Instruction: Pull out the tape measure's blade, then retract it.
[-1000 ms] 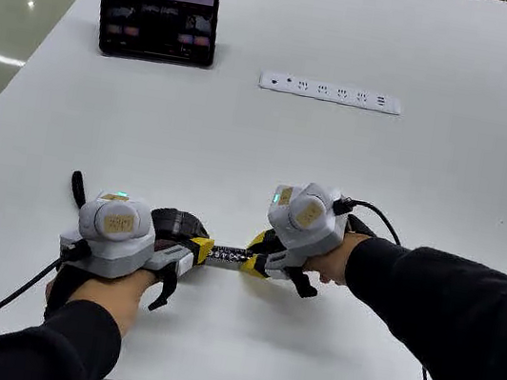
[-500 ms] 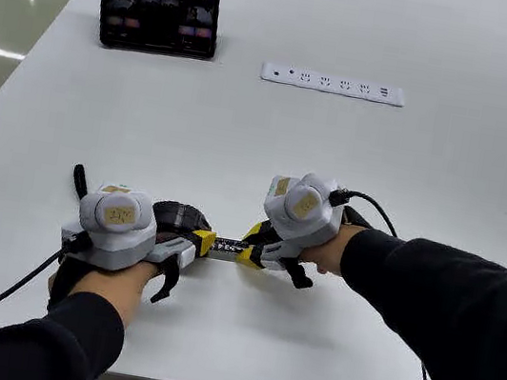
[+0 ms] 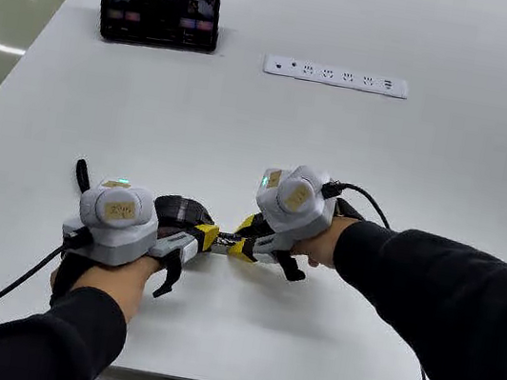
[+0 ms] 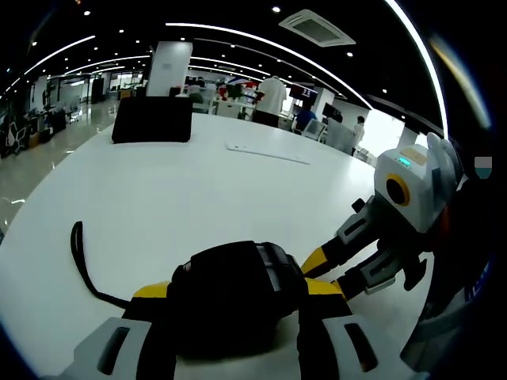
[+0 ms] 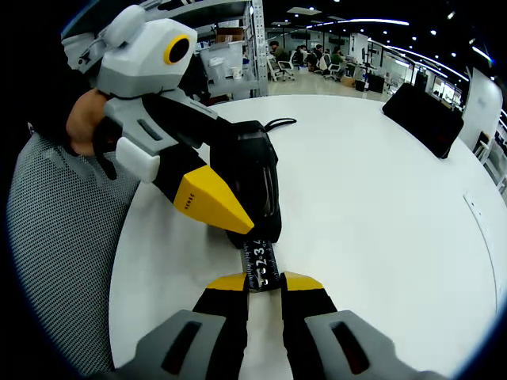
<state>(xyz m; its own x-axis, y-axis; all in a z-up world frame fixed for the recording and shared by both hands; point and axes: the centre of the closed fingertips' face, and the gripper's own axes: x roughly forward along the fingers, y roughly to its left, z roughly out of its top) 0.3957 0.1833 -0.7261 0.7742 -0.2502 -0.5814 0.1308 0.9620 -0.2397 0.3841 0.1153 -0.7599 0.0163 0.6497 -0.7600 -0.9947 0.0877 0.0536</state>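
A black tape measure (image 3: 182, 215) (image 4: 234, 297) (image 5: 252, 184) rests on the white table near its front edge. My left gripper (image 3: 196, 236) (image 4: 238, 289) is shut on its case, yellow tips on either side. A short length of dark blade (image 3: 224, 238) (image 5: 260, 266) with white numerals sticks out to the right. My right gripper (image 3: 240, 245) (image 5: 262, 282) is shut on the blade's end, close to the case. In the left gripper view the right gripper (image 4: 329, 260) comes in from the right.
A dark tablet (image 3: 159, 2) stands at the far left of the table, and a white power strip (image 3: 336, 76) lies at the back. A black strap (image 3: 81, 176) trails left of the tape measure. Cables run off both grippers. The floor drops away left of the table edge.
My right gripper has moved left toward the case, and the visible blade has grown shorter. The left gripper still holds the case in place.
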